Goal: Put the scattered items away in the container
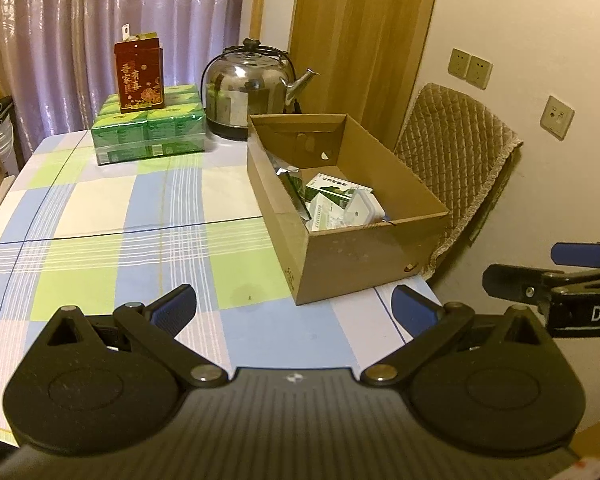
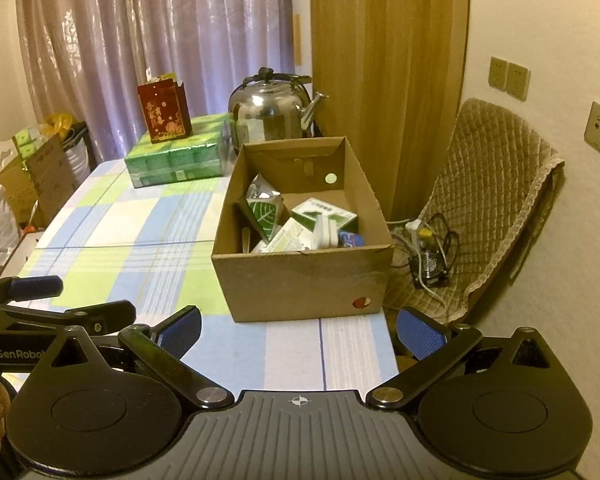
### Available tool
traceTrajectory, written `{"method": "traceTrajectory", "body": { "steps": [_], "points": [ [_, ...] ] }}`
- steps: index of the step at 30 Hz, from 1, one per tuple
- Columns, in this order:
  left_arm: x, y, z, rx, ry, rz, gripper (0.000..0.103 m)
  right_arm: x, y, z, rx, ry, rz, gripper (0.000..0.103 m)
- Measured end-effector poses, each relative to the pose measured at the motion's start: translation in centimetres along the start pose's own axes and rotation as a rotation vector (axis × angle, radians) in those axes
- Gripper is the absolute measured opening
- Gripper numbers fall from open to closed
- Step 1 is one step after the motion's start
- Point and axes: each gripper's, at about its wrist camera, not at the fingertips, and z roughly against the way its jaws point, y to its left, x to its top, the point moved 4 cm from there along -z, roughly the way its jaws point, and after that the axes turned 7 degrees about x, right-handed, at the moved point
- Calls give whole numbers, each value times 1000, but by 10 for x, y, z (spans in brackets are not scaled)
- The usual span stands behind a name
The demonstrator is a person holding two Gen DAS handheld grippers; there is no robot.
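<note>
Cardboard: one open brown cardboard box (image 2: 300, 280) stands on the checked blue, green and white tablecloth (image 1: 100, 208), near the table's right edge.
Box contents: one green foil pouch (image 2: 265, 212) leans on the left wall; one green-and-white carton (image 2: 325, 213), a second white carton (image 2: 290, 237) and a white plastic piece (image 2: 326, 232) lie in a heap.
Hard to make out: a small blue item (image 2: 350, 239) behind the front wall is half hidden; the heap's lower layers are covered, so the full count cannot be told.
Left gripper (image 1: 294, 306): blue-padded jaws spread wide, nothing between them, low over the cloth just short of the box.
Right gripper (image 2: 299, 330): jaws likewise wide apart and empty, facing the box front.
Cut off: in each wrist view the other gripper enters only at the frame edge; a bit of hand shows at the rim.
Table, far end: one steel kettle (image 1: 250, 88), one wrapped block of green packs (image 1: 148, 128), one red printed tin (image 1: 139, 76) standing on it.
Loose items on the cloth: none can be seen.
Beside the table: one chair with a quilted tan cover (image 2: 488, 200); on its seat a tangle of cable and a small fan, unclear in detail.
Wall: three sockets.
</note>
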Motion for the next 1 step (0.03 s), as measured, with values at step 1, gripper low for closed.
{"method": "traceTrajectory", "body": {
  "steps": [1],
  "points": [
    [0,0,0,-2,1,-1,102,0,0,0,-1,0,0,101]
  ]
}}
